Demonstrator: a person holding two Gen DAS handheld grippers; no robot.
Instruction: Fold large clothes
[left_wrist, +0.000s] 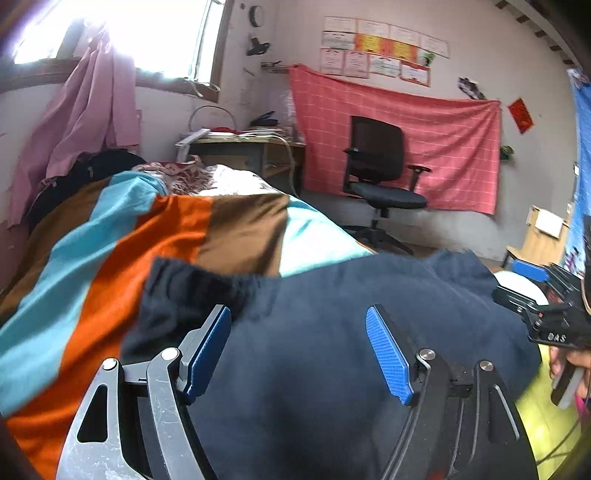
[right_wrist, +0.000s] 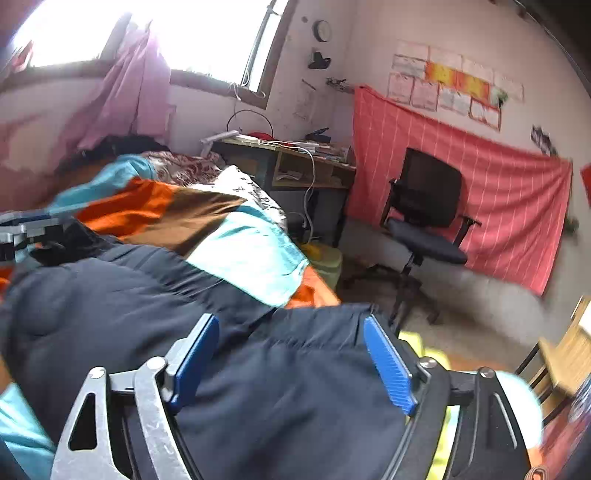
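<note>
A large navy garment (left_wrist: 325, 317) lies on a bed covered with an orange, brown and teal striped blanket (left_wrist: 122, 236). Its gathered hem sits at the left, by my left gripper's left finger. My left gripper (left_wrist: 299, 314) is open just above the cloth, its blue pads spread wide. In the right wrist view the same navy garment (right_wrist: 147, 314) fills the foreground. My right gripper (right_wrist: 288, 325) is open over its near right edge, holding nothing. The right gripper's body shows at the far right of the left wrist view (left_wrist: 554, 317).
A black office chair (left_wrist: 380, 177) stands beyond the bed, in front of a red cloth hung on the wall (left_wrist: 443, 147). A cluttered desk (left_wrist: 251, 147) is by the bed's head. Pink clothing (left_wrist: 92, 110) hangs under the window. A wooden piece of furniture (right_wrist: 569, 350) stands at the right.
</note>
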